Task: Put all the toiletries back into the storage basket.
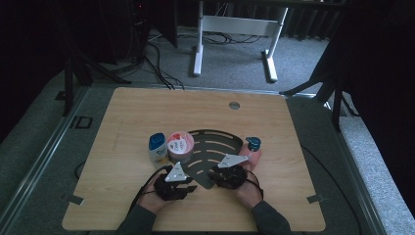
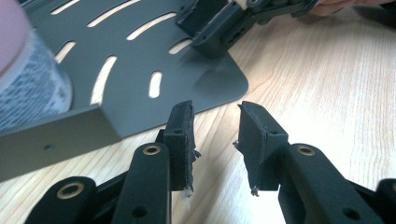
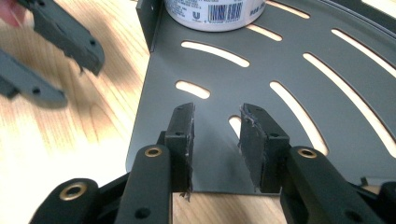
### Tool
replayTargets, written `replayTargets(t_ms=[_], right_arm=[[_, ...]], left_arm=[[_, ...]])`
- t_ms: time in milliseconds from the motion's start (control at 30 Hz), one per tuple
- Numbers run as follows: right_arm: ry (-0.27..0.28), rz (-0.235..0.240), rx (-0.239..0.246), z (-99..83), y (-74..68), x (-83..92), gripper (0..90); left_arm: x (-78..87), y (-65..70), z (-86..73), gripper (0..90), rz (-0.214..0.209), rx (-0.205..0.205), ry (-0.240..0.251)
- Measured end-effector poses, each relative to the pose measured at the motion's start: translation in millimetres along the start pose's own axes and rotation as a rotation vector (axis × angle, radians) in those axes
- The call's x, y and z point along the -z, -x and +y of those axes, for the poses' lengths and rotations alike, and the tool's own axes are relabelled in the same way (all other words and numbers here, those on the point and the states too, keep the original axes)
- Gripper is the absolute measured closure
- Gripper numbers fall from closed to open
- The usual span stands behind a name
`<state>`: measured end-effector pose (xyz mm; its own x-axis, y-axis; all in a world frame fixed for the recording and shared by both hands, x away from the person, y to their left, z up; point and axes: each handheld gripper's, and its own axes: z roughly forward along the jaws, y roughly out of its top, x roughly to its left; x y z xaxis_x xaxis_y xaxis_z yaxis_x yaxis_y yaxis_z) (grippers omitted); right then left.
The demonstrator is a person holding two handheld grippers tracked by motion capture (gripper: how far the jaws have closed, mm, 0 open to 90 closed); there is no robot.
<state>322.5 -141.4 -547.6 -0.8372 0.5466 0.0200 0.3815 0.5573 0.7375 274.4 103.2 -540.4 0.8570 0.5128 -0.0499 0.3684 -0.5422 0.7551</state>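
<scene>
slotted grey tray [image 1: 211, 152] lies flat on the wooden table [image 1: 132, 112], near the middle of the front half. fan-shaped, curved slots, a low upright wall along one straight edge.

on the tray's left part: a pink-lidded round tub [image 1: 180, 146], its barcode label seen in my right gripper view [image 3: 215, 11]. just left of the tray, beside the tub: a white bottle with a blue cap [image 1: 157, 149]. just right of the tray: a small blue-capped bottle [image 1: 253, 145], close to my right hand.

my right gripper [image 1: 219, 177] sits over the tray's near corner; in its own view [image 3: 215, 140] the jaws stand partly apart above the tray's flat sheet, nothing between the pads.

my left gripper [image 1: 188, 188] is just off the tray's near corner, over bare wood; in its own view [image 2: 215, 140] the jaws are partly apart, empty, the tray's rounded corner just ahead. the two grippers face each other across that corner, near but apart.

beyond the tray, toward the far edge: a round hole in the table [image 1: 234, 105].
</scene>
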Motion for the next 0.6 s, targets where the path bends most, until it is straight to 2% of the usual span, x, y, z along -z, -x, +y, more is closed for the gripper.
replayTargets(t_ms=[300, 600], right_arm=[[-0.004, 0.005, 0.011, -4.2, -2.1, 1.0, 63.7], [-0.016, 0.008, 0.014, -7.1, -0.5, -0.8, 62.4]], left_arm=[[20.0, -7.5, -10.3, 65.2, 0.037, 0.014, -0.004], [46.9, -18.9, -24.1, 64.2, 0.071, 0.048, 0.019]])
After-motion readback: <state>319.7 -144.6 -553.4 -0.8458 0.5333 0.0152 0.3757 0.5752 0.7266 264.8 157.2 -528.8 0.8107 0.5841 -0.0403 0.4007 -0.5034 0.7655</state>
